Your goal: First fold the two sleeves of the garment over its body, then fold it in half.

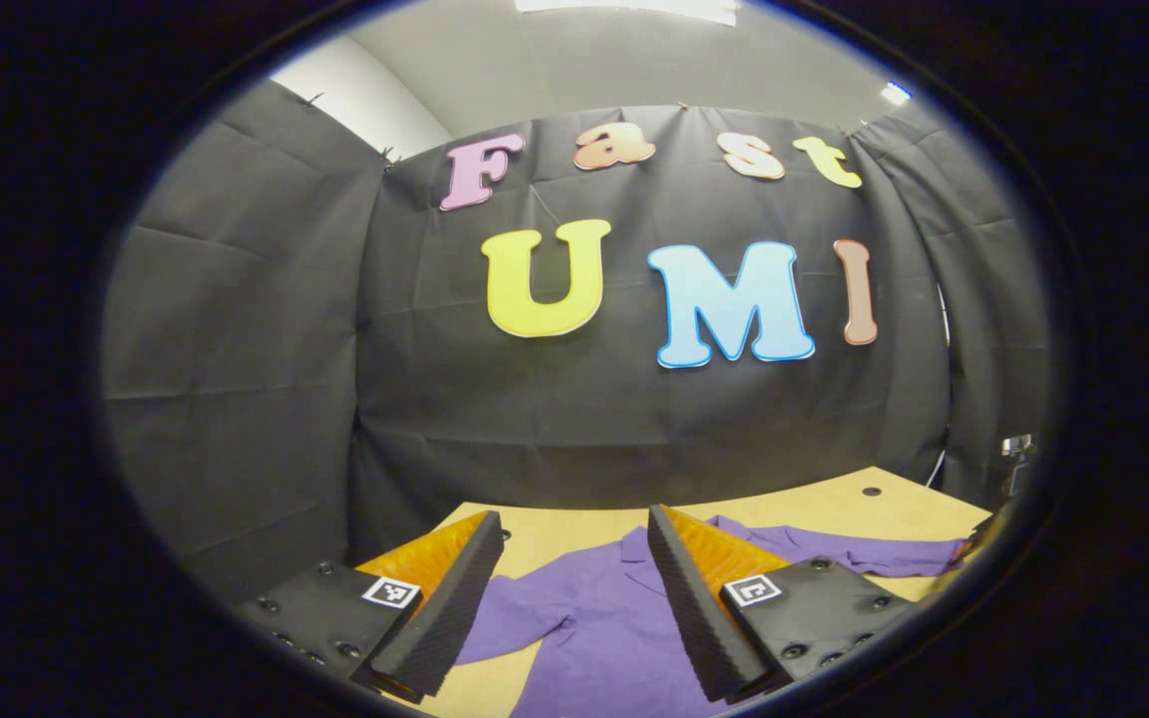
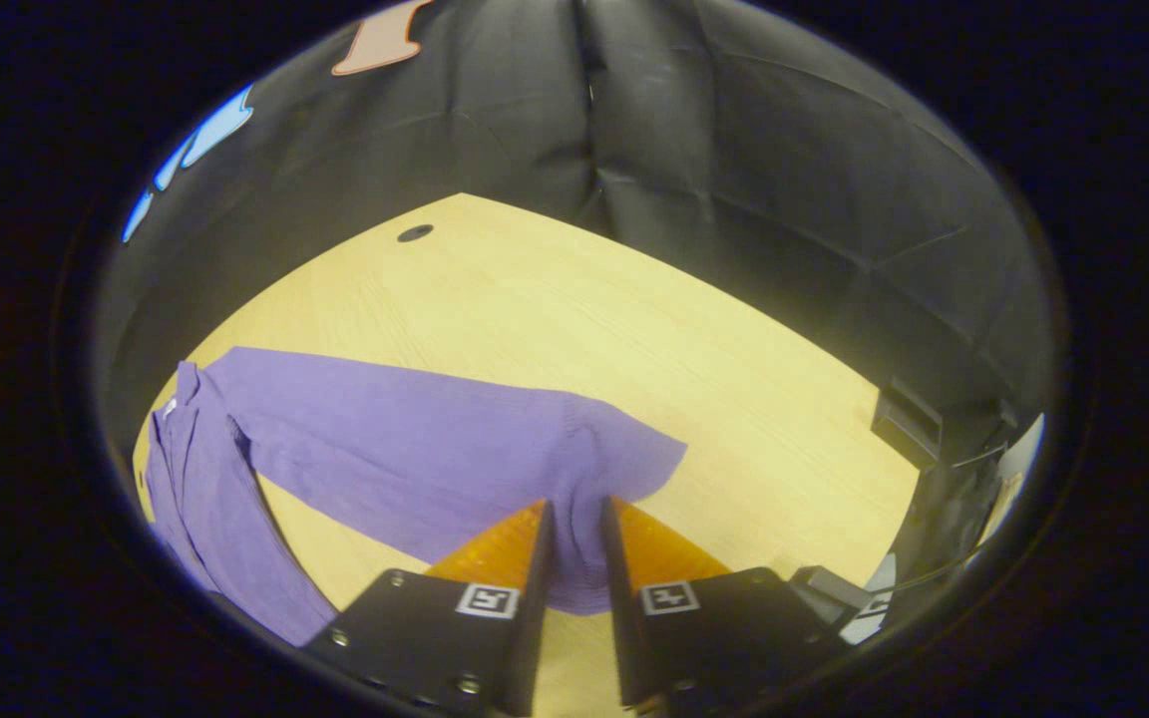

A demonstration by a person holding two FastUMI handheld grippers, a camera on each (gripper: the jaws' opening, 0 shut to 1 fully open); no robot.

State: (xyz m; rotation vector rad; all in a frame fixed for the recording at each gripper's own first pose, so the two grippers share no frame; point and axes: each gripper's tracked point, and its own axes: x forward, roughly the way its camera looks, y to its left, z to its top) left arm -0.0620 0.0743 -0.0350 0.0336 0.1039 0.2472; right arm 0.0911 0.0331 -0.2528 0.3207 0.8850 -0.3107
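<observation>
A: How do the left gripper (image 1: 574, 563) fingers stand?

B: Spread wide and holding nothing. In the left gripper view they sit at 6 o'clock, above the purple shirt (image 1: 594, 618), which shows in the gap between them.

A: And the right gripper (image 2: 574, 514)?

B: Nearly closed, only a thin slot left. In the right gripper view the fingers reach the end of the sleeve (image 2: 455, 449) at 6 o'clock, and purple cloth shows in the slot. Whether both fingers press on it, I cannot tell.

A: Where does the shirt lie?

B: Flat on the wooden bench (image 2: 634, 339). In the right gripper view the sleeve runs from the fingers out toward 9 o'clock, where it joins the body (image 2: 205, 499) at the edge of the view. In the left gripper view the collar sits just above centre between the fingers, and a sleeve stretches away toward 3 o'clock.

A: Anything else on the bench?

B: A small dark hole (image 2: 415, 233) in the top, out toward 11 o'clock in the right gripper view.
</observation>
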